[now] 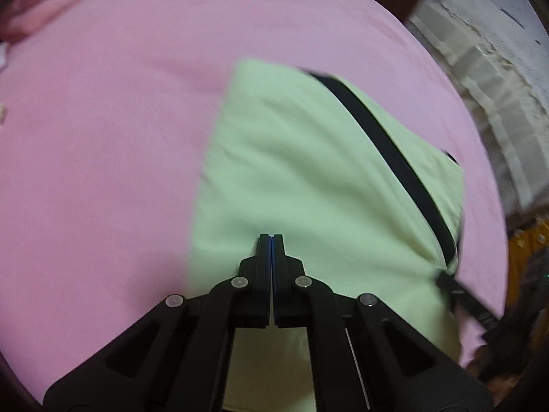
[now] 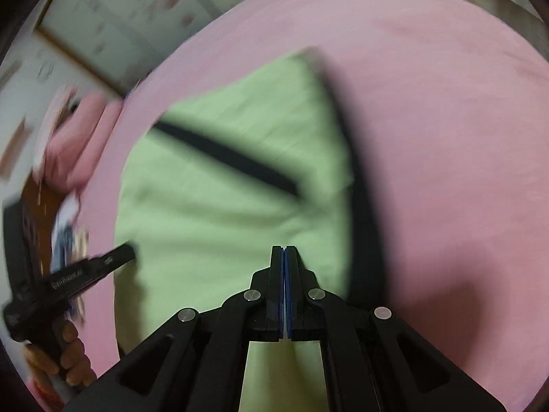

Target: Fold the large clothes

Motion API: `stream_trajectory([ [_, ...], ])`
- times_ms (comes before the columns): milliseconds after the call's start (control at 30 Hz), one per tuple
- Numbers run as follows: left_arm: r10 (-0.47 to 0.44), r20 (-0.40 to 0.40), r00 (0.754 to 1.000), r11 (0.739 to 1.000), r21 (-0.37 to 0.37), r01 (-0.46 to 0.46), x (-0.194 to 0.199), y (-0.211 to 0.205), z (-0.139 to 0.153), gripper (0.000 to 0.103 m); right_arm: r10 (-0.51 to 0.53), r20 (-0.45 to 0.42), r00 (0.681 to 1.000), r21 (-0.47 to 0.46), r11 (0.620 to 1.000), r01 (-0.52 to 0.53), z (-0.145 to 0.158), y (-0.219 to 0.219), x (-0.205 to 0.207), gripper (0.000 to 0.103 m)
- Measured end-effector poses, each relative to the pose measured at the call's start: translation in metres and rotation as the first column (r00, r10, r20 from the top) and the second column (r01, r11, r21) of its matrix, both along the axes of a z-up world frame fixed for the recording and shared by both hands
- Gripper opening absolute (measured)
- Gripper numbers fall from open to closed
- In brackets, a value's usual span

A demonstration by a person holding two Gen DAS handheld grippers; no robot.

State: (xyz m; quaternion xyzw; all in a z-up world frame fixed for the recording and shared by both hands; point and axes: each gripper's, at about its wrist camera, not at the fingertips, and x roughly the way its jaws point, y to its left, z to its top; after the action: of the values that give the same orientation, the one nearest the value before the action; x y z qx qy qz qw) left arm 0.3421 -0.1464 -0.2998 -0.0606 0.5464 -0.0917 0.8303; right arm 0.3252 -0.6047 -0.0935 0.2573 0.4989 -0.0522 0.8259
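Left gripper [image 1: 271, 237] first: jaws pressed flat together, blue pads meeting, nothing between them, tips poised over the near part of the pale green garment [image 1: 308, 178]. Right gripper [image 2: 284, 248] is the same story, jaws fully closed and empty, tips over the garment's near half. In the right wrist view the left gripper's black fingers come in from eight o'clock, tip at the garment's left edge, and a hand [image 2: 65, 357] wraps the handle down at seven o'clock. The garment lies folded on the pink bedsheet [image 1: 103, 171], sheet showing on every side. A black stripe [image 1: 387, 144] runs diagonally across it, from twelve o'clock down toward four in the left wrist view. The pictures are smeared, so whether either tip touches cloth is hard to call. Pink pillows [image 2: 82, 137] sit out at nine o'clock.
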Motion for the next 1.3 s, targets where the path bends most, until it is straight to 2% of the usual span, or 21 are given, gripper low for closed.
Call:
stream_trajectory([
  [67,0.006,0.003,1.000,0.999,-0.035,-0.006,0.007,0.007,0.009,0.001,-0.043,0.032,0.999,0.054,0.998,0.041,0.011,-0.029,-0.002,0.000],
  [133,-0.016,0.009,1.000,0.996,-0.090,0.017,0.015,0.017,0.015,0.001,-0.065,0.106,0.992,0.069,0.996,0.058,0.025,-0.041,0.002,0.000],
  [200,-0.053,0.016,0.998,0.990,-0.133,0.055,0.023,0.015,0.020,0.001,-0.009,0.175,0.985,0.173,0.985,-0.022,0.032,-0.040,0.013,0.000],
  [267,-0.072,0.008,0.997,0.987,-0.141,0.072,0.036,0.005,0.019,0.001,0.095,0.200,0.975,0.257,0.955,-0.146,0.032,-0.017,0.035,0.002],
  [333,-0.075,-0.014,0.997,0.986,-0.148,0.072,0.051,-0.008,0.014,0.001,0.203,0.182,0.962,0.256,0.935,-0.246,0.027,0.018,0.055,0.002],
  [400,-0.069,-0.067,0.995,0.982,-0.178,0.056,0.064,-0.013,0.005,0.001,0.322,0.128,0.938,0.230,0.910,-0.344,0.014,0.047,0.079,0.002],
  [433,-0.044,-0.096,0.994,0.984,-0.176,0.027,0.071,-0.016,-0.002,0.001,0.367,0.087,0.926,0.196,0.905,-0.377,0.006,0.057,0.091,0.002],
  [467,-0.021,-0.112,0.993,0.984,-0.179,0.000,0.080,-0.032,-0.006,0.001,0.369,0.070,0.927,0.162,0.913,-0.375,0.001,0.062,0.095,0.002],
  [500,0.001,-0.119,0.993,0.981,-0.192,-0.024,0.086,-0.034,-0.010,0.001,0.342,0.064,0.937,0.131,0.928,-0.348,-0.003,0.058,0.100,0.002],
  [567,0.014,-0.117,0.993,0.974,-0.225,-0.041,0.093,-0.027,-0.012,0.001,0.267,0.073,0.961,0.124,0.954,-0.274,-0.008,0.043,0.105,0.002],
  [600,0.023,-0.106,0.994,0.971,-0.235,-0.048,0.093,-0.026,-0.015,0.001,0.216,0.085,0.973,0.131,0.965,-0.226,-0.009,0.027,0.105,0.002],
  [700,0.088,-0.052,0.995,0.966,-0.240,-0.098,0.091,-0.010,-0.014,0.001,0.065,0.069,0.995,0.056,0.996,-0.069,-0.003,-0.024,0.091,0.000],
  [767,0.125,-0.042,0.991,0.958,-0.254,-0.132,0.086,-0.001,-0.016,0.001,0.033,0.063,0.997,0.105,0.994,-0.039,-0.008,-0.046,0.089,0.000],
  [833,0.160,-0.049,0.986,0.944,-0.286,-0.167,0.076,0.008,-0.019,0.001,0.024,0.054,0.998,0.064,0.998,-0.028,-0.003,-0.055,0.079,0.000],
  [933,0.172,-0.075,0.982,0.937,-0.295,-0.187,0.064,0.010,-0.027,0.001,-0.019,0.035,0.999,-0.127,0.992,0.023,0.015,-0.057,0.064,0.000],
  [967,0.163,-0.079,0.984,0.940,-0.291,-0.179,0.058,0.010,-0.028,0.001,-0.036,0.027,0.999,-0.149,0.988,0.039,0.016,-0.049,0.066,0.000],
  [1067,0.147,-0.092,0.985,0.949,-0.267,-0.167,0.035,0.009,-0.029,0.001,-0.085,-0.031,0.996,-0.119,0.990,0.080,0.016,-0.049,0.050,0.007],
  [1100,0.145,-0.102,0.984,0.952,-0.257,-0.167,0.022,0.008,-0.030,0.001,-0.093,-0.039,0.995,-0.103,0.991,0.088,0.020,-0.032,0.045,0.011],
  [1200,0.146,-0.134,0.980,0.951,-0.255,-0.177,-0.010,0.012,-0.031,0.001,-0.092,-0.082,0.992,-0.088,0.993,0.084,0.020,-0.026,0.011,0.029],
  [1300,0.152,-0.158,0.976,0.952,-0.241,-0.187,-0.046,0.014,-0.025,0.001,-0.078,-0.126,0.989,-0.097,0.993,0.066,0.022,-0.021,-0.024,0.029],
])
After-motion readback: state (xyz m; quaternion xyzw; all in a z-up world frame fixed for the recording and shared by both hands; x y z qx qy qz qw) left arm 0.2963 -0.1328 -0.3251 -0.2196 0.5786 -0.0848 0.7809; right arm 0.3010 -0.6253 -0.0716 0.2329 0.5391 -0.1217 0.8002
